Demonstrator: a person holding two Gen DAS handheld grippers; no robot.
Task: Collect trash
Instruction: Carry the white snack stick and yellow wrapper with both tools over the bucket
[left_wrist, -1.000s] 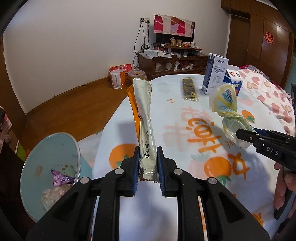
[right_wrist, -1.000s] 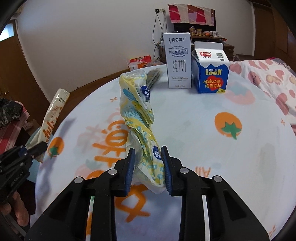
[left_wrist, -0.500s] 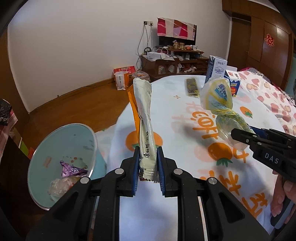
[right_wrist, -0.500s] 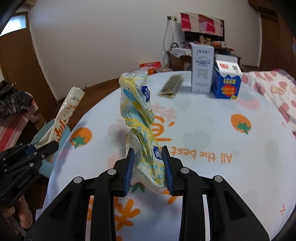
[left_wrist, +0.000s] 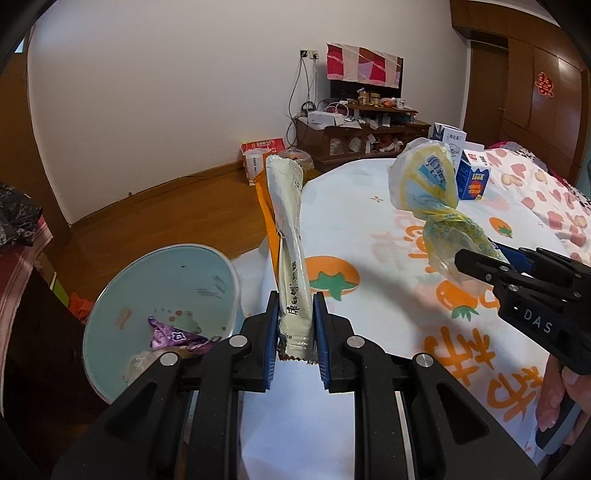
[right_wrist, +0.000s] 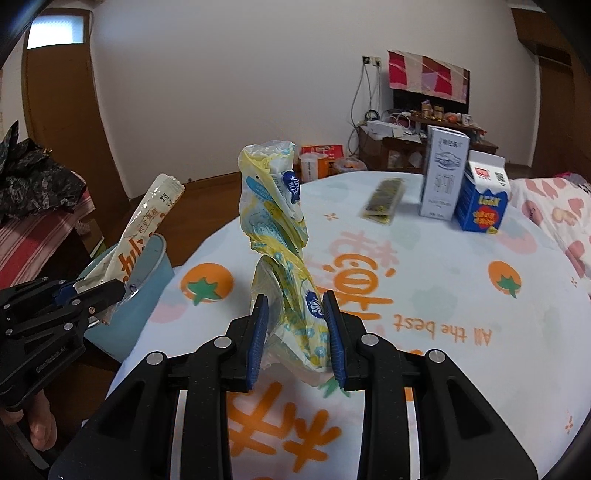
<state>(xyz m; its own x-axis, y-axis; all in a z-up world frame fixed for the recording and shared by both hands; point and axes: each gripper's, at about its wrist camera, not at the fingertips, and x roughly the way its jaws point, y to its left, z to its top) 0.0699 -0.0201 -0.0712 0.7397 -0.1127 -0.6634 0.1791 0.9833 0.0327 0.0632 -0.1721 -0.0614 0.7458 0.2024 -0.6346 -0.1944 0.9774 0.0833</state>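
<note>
Carrying a clamped noodle wrapper (left_wrist: 290, 258), the left tongs (left_wrist: 295, 328) have neared the bin (left_wrist: 162, 295) at nine o'clock, while the right tongs (right_wrist: 295, 332) grip a twisted plastic bag (right_wrist: 280, 236).

A lived-in home room: wooden floor (left_wrist: 177, 206), cluttered wooden cabinet (left_wrist: 362, 136) against a white wall, wooden wardrobe doors (left_wrist: 535, 92), a round table under an orange-print cloth (right_wrist: 443, 295).

Long cream wrapper (left_wrist: 290, 254): held upright by its lower end beside the table edge; twisted yellow-and-blue plastic bag (right_wrist: 284, 251): held upright above the tablecloth; pale blue bin (left_wrist: 162, 295) (purple wrapper inside)
</note>
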